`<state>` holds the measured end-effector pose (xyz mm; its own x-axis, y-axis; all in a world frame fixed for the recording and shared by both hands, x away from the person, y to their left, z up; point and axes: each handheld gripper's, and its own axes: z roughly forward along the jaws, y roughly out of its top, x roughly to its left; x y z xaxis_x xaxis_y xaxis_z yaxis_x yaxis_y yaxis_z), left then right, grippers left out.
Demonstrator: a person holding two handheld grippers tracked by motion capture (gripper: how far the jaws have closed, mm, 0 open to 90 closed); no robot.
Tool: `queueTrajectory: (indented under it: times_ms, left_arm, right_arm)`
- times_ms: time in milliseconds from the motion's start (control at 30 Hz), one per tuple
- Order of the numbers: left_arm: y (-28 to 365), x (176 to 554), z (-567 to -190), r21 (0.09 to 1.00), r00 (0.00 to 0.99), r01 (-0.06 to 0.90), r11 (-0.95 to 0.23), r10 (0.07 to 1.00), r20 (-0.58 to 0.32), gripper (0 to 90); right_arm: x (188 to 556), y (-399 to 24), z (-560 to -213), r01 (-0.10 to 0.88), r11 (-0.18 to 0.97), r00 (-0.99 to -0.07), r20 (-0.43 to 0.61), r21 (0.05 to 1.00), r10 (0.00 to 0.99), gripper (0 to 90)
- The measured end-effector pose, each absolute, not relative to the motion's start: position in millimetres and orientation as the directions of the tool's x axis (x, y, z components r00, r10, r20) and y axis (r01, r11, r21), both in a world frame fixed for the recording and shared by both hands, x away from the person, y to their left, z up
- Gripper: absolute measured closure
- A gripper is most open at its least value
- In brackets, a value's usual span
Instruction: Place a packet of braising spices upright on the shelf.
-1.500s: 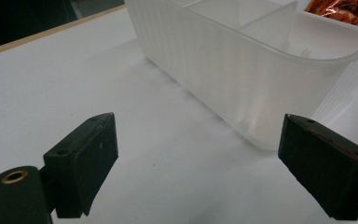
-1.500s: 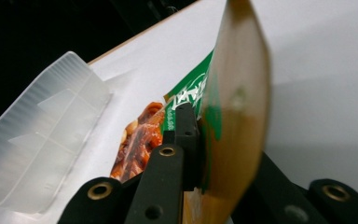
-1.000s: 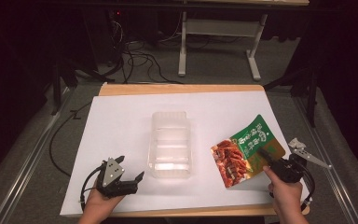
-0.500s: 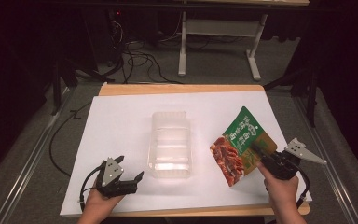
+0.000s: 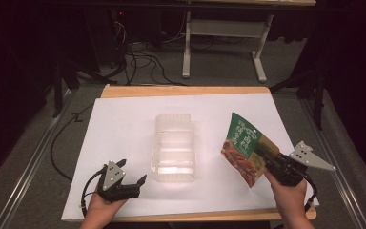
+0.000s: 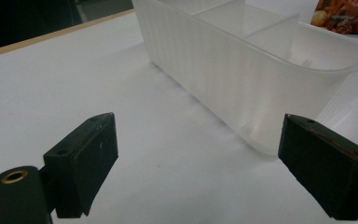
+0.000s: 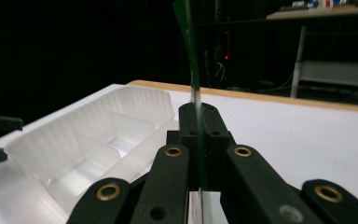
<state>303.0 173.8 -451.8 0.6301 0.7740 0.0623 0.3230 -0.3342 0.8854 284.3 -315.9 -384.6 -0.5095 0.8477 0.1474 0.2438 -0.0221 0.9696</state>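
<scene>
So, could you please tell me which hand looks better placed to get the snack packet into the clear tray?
Right, probably. The right tongs are shut on the snack packet, lifted beside the clear tray. The left tongs are open and empty, near the tray's corner.

High view looks down from afar; both claw views closely share the tray [image 6: 242,79]
</scene>
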Motion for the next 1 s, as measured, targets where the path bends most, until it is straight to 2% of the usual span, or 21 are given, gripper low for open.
queueTrajectory:
  times_ms: [67,267,500,800,1000]
  left_arm:
    - [173,303,-452,0.887,0.626,0.326,-0.326,0.778,0.056,12.3]
    - [171,304,-453,0.891,0.628,0.32,-0.323,0.776,0.056,12.3]
    - [172,303,-453,0.895,0.635,0.307,-0.322,0.77,0.059,12.3]
    - [175,300,-451,0.896,0.637,0.297,-0.331,0.768,0.073,12.3]
    - [176,300,-451,0.896,0.633,0.299,-0.327,0.771,0.071,12.3]
  right_arm:
    - [281,-315,-380,0.215,0.016,-0.516,0.1,0.976,0.85,90.0]
    - [277,-322,-374,0.175,0.042,-0.535,0.06,0.984,0.843,90.0]
    - [281,-322,-372,0.185,0.044,-0.562,0.068,0.982,0.824,90.0]
    - [304,-313,-363,0.209,0.054,-0.566,0.076,0.976,0.821,90.0]
    - [312,-308,-357,0.194,0.063,-0.584,0.063,0.979,0.809,90.0]
